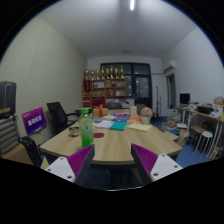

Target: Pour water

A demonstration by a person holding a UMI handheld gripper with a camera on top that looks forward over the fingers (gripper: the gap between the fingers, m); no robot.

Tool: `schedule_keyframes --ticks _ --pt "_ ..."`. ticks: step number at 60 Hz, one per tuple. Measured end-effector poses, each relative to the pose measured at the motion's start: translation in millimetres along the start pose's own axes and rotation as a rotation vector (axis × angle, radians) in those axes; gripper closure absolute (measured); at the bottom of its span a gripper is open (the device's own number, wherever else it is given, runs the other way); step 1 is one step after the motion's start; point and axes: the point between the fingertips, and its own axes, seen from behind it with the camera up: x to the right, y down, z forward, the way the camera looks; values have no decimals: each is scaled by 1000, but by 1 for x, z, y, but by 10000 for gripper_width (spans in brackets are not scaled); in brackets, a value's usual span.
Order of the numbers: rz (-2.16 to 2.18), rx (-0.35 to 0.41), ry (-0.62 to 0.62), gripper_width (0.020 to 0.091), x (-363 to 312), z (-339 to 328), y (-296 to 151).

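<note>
Fingers [110,163]: spread apart, gripping nothing, purple pads facing inward.
Bottle [87,130]: green, upright on the worktop [115,145], beyond the left finger at 11 o'clock.
Worktop clutter: papers, small items at 12 o'clock.
Shelf [106,88]: against the far wall.

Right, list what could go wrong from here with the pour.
1. The green bottle stands well beyond the open tongs, left of their line, so a straight approach could miss or tip it.
2. Papers lie spread on the table beside the bottle; any spill would probably wet them.
</note>
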Motion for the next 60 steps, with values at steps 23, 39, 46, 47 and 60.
schedule_keyframes --ticks 23,39,46,47,60 --pt "-69 43 -26 313 -114 169 18" --pt "-44 57 56 601 -121 239 17" --pt "0 78 48 626 -125 241 18" --pt "3 78 48 631 -124 241 18" --pt "-201 60 46 733 -125 251 5"
